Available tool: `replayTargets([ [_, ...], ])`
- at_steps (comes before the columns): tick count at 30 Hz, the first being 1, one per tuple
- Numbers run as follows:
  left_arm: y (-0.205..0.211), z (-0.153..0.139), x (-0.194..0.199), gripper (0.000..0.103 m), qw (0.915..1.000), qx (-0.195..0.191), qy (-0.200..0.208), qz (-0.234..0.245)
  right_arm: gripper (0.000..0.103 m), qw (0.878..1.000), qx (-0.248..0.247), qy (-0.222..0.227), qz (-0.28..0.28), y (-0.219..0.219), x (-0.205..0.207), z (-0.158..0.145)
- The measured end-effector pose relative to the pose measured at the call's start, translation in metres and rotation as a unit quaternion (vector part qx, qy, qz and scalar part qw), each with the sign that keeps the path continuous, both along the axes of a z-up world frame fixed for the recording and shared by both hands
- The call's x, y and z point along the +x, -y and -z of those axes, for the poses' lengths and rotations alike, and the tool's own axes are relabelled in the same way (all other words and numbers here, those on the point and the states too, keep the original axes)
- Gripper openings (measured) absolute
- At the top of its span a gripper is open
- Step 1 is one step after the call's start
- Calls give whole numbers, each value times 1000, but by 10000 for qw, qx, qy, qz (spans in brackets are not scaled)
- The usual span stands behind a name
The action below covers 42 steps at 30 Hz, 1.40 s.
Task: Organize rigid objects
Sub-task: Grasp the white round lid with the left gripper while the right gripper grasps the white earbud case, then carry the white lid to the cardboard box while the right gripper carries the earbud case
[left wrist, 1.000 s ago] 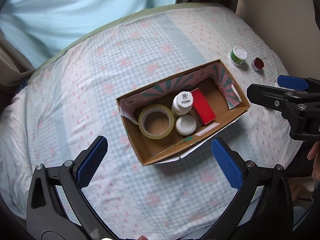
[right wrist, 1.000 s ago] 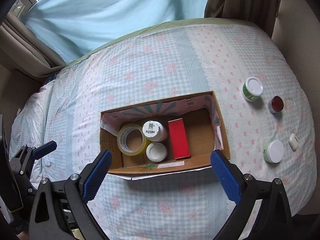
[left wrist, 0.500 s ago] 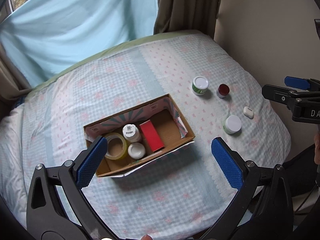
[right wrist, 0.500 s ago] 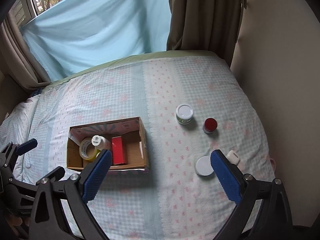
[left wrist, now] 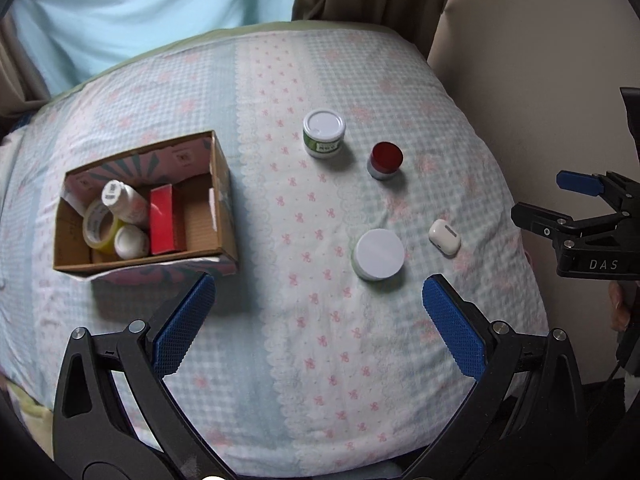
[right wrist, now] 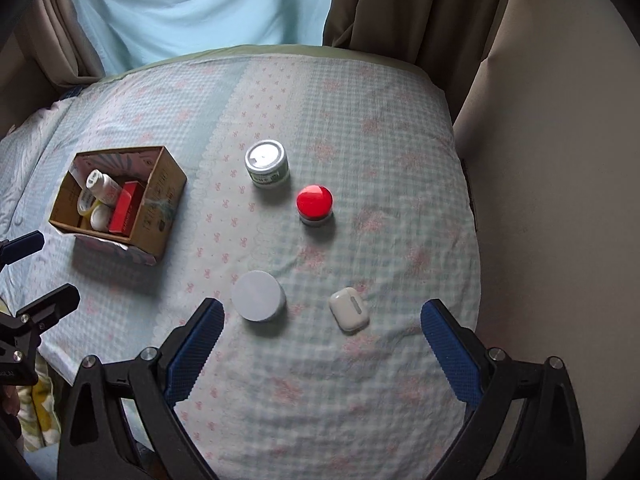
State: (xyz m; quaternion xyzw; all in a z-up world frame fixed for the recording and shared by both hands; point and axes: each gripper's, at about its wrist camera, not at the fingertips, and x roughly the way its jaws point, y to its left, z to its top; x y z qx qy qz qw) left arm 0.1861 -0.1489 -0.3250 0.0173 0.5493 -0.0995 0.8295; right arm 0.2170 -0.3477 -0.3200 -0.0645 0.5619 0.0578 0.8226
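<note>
Right tongs (right wrist: 320, 344) wide, empty; earbud case (right wrist: 349, 309) just beyond them, long axis running near-right. Left tongs (left wrist: 318, 326) wide, farther off.

Just a bed (right wrist: 360, 120) with a pale blue checked cover, pink bows all over it. Brown curtains (right wrist: 420, 12) and a light blue sheet (right wrist: 200, 4) hang behind, with a plain beige wall (right wrist: 560, 160) on the right.

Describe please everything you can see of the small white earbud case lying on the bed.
The earbud case is a small, smooth, glossy white case with rounded corners, plastic by its look. It is shut and lies flat on the checked bedspread, turned at an angle, with a short grey strip on its upper face. It touches only the cloth. The flat white-lidded jar is beside it, apart, and the red-lidded jar lies farther back. Neither gripper touches it.
</note>
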Motion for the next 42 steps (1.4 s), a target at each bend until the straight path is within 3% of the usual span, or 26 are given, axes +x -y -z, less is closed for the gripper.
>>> replayTargets([
  [7,61,81,7,103,9987,82,-495,-27,97,9966,-75,-204,-793,35,7,66],
  [11,85,121,20,103,9974,234,-680,-62,83,9926,-189,-477,-1097,40,14,109],
  [14,93,147,38,103,9962,341,-789,-117,80,9908,-216,-612,-1185,44,22,141],
  [21,109,195,60,103,9947,384,-954,-62,61,9859,-125,-805,-1461,44,27,198],
  [27,119,214,62,92,9950,621,-777,84,46,9831,-119,-471,-1765,41,20,209],
  [30,120,218,62,71,9946,735,-717,130,41,9802,-173,-375,-1939,35,15,212],
  [42,120,215,65,69,9939,748,-781,213,41,9862,5,-332,-1624,40,10,213],
])
